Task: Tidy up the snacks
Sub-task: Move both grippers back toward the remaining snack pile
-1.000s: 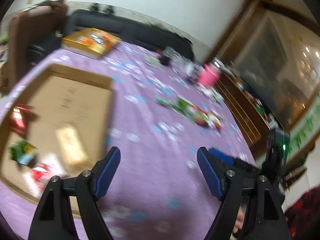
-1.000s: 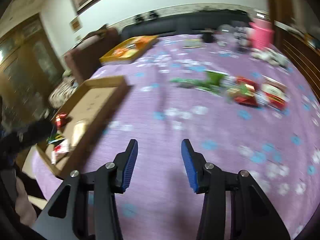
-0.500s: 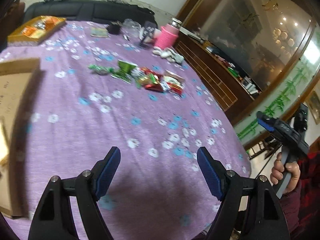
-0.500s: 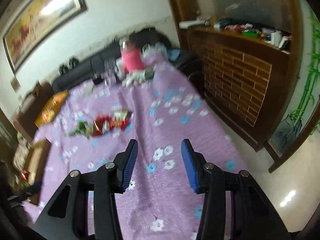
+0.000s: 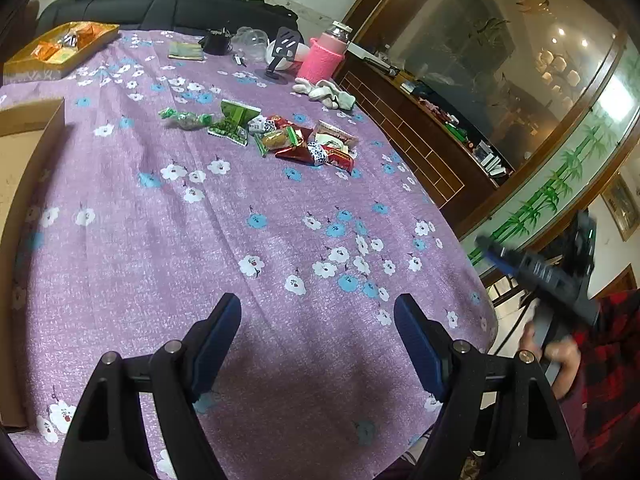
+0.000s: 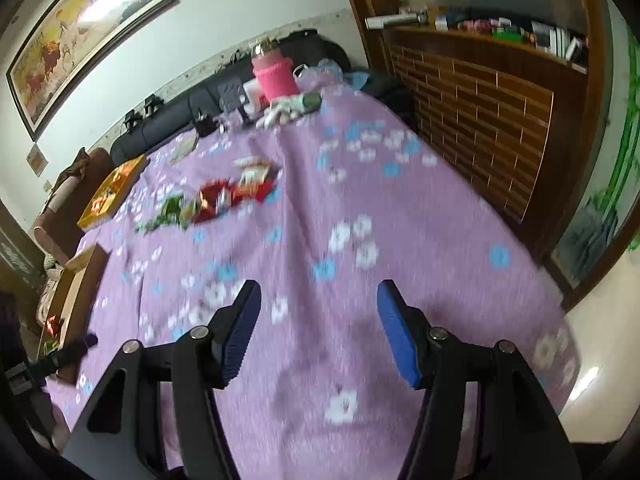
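Note:
A pile of snack packets [image 5: 280, 140], green and red, lies on the purple flowered tablecloth [image 5: 240, 240] past the table's middle; it shows blurred in the right wrist view [image 6: 216, 200]. A cardboard box [image 5: 20, 160] sits at the left edge, with a few packets inside in the right wrist view [image 6: 54, 326]. My left gripper [image 5: 318, 332] is open and empty above the near cloth. My right gripper [image 6: 318, 316] is open and empty, also seen from the left wrist view [image 5: 536, 272] at the table's right edge.
A yellow tray of sweets [image 5: 60, 50] stands at the far left. A pink bottle [image 5: 322, 58], a phone stand [image 5: 280, 56], white gloves [image 5: 326, 92] and a black sofa [image 5: 160, 10] are at the far end. A wooden cabinet [image 6: 480, 100] runs along the right.
Both grippers have swung from the box side toward the right part of the table. The right gripper's jaws have opened wider. The snack pile has come into clearer view.

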